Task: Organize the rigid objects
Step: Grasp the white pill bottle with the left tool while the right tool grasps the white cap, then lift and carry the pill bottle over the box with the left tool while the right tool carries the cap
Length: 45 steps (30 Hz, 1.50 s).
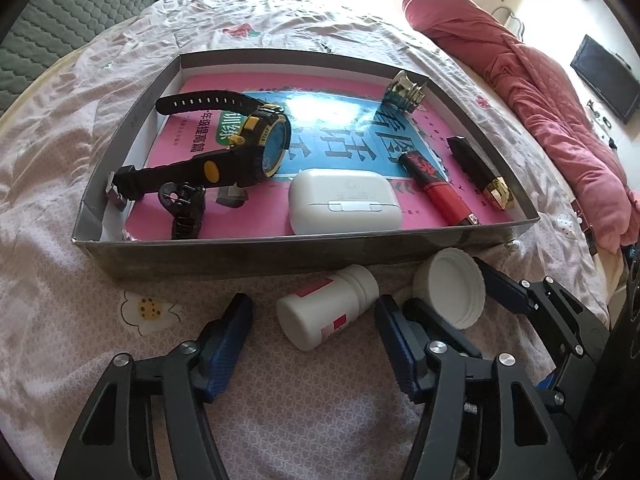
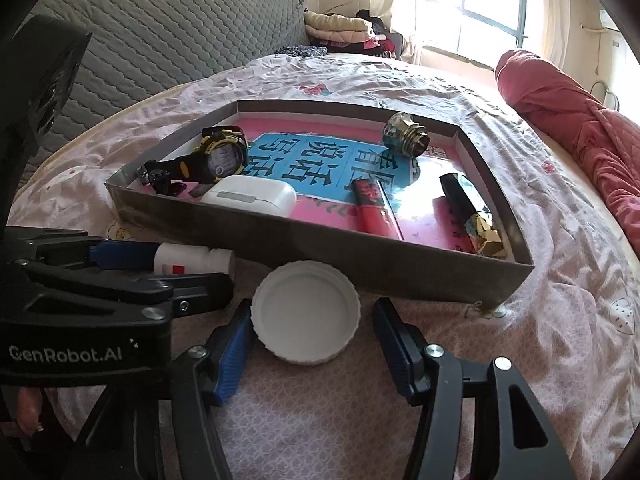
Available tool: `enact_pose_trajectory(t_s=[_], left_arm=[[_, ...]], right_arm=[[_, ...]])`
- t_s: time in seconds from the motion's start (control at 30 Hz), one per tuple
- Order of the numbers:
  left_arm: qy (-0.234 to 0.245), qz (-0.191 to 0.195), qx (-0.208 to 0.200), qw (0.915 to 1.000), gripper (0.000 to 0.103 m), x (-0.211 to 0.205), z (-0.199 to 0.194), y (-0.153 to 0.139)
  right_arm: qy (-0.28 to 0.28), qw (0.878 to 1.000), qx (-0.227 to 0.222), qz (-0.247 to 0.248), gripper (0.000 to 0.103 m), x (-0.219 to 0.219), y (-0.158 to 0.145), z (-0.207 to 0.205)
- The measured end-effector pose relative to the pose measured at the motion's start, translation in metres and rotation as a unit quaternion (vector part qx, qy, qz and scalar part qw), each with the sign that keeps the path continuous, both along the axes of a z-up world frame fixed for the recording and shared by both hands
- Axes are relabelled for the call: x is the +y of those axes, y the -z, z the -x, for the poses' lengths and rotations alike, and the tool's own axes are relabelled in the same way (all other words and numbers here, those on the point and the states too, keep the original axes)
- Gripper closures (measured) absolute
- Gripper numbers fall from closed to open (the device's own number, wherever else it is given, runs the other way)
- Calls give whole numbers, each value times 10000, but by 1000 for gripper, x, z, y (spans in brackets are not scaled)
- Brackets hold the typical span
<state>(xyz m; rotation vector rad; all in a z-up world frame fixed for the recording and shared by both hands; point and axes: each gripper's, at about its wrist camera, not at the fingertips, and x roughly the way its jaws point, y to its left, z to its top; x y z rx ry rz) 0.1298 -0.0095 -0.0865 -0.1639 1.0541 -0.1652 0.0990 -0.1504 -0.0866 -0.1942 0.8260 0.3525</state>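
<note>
In the left wrist view, the left tongs (image 1: 316, 344) stand spread at the lower centre of the frame, with the white bottle (image 1: 328, 312) lying on its side between the pads; whether the right pad touches it I cannot tell. In the right wrist view, the right tongs (image 2: 312, 344) stand spread around the white cap (image 2: 306, 312) at lower centre, the left pad touching its rim. The grey tray (image 2: 360, 264) lies just above both on the bed (image 2: 560, 340).

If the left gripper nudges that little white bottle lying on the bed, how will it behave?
The white bottle lies on its side, so it probably rolls. Smooth plastic may slip between pads. With its cap off, contents could spill.
</note>
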Motion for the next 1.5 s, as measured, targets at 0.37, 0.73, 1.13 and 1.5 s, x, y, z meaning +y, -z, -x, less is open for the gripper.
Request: enact_pose_trajectory(t_s=[0.37, 0.73, 1.13, 1.5], left_arm=[[-121, 180, -56, 9997, 68, -5, -1, -1], [-51, 342, -88, 9994, 75, -4, 7, -6], [-33, 259, -244, 9994, 75, -3, 11, -19], [-106, 247, -450, 9986, 75, 5, 19, -37]], right_arm=[[152, 9998, -34, -151, 53, -17, -5, 0], [138, 9991, -82, -386, 53, -23, -11, 2], [161, 9982, -140, -561, 53, -29, -18, 5], [140, 9972, -338, -653, 53, -31, -32, 13]])
